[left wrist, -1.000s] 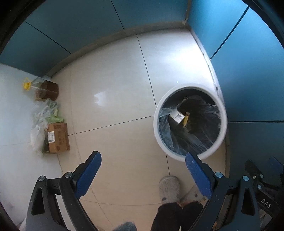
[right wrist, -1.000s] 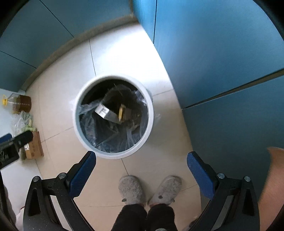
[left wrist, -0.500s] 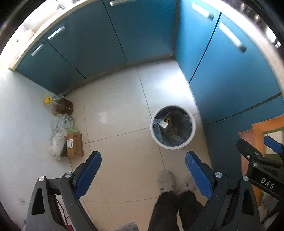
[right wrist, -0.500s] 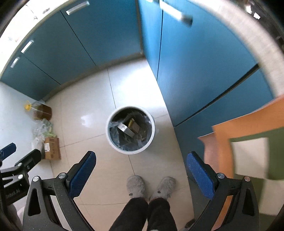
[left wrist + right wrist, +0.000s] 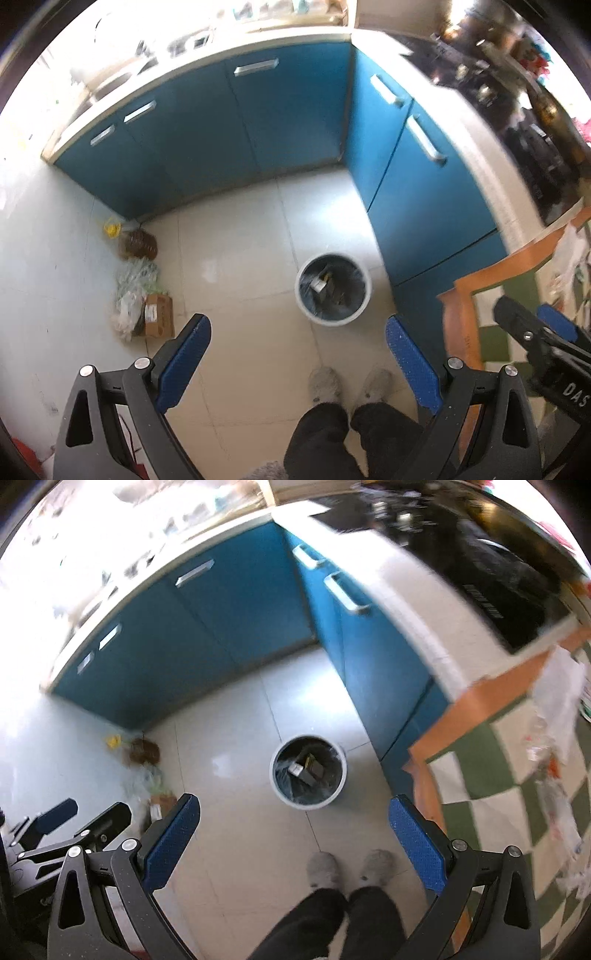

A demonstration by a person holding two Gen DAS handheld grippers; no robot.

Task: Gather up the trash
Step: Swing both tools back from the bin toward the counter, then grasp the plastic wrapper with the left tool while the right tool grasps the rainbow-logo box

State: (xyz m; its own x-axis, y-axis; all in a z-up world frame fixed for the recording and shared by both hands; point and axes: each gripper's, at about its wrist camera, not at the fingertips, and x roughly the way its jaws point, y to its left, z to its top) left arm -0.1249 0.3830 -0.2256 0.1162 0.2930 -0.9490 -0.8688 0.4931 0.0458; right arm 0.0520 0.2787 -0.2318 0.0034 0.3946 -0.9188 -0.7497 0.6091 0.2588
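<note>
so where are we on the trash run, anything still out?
Done: the bin already holds a few items in its liner. In hand: nothing, the left gripper and right gripper are both open and empty, high above the floor. Possibly left: clear plastic wrappers on the checked table, and the bags and box by the wall.
</note>
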